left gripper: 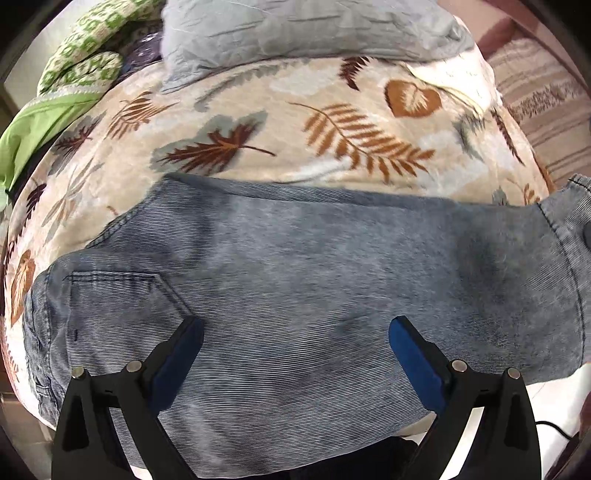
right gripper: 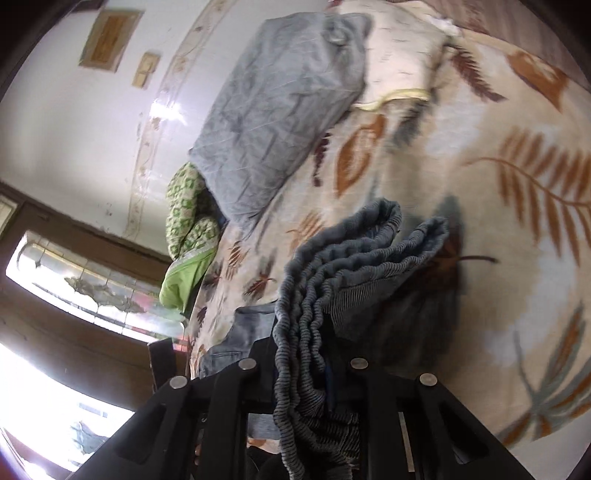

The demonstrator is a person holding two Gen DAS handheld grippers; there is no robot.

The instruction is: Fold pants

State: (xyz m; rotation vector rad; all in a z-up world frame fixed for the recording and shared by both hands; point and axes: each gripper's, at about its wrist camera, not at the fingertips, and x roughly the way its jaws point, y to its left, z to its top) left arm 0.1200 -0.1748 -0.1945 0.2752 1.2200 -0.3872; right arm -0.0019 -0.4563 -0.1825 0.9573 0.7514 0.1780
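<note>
Left gripper (left gripper: 295, 332) hovers with fingers spread apart over the pants (left gripper: 295, 266), which lie flat across the near edge of the leaf-patterned blanket (left gripper: 258, 110). Right gripper (right gripper: 306, 373) is clamped on their bunched hem, lifted above the blanket.

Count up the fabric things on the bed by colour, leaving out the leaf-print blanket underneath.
Blue-grey: 2, the pants and the quilted pillow.
Green: 1, the patterned green cloth bundled at the bed's edge.
Total: 3.
</note>
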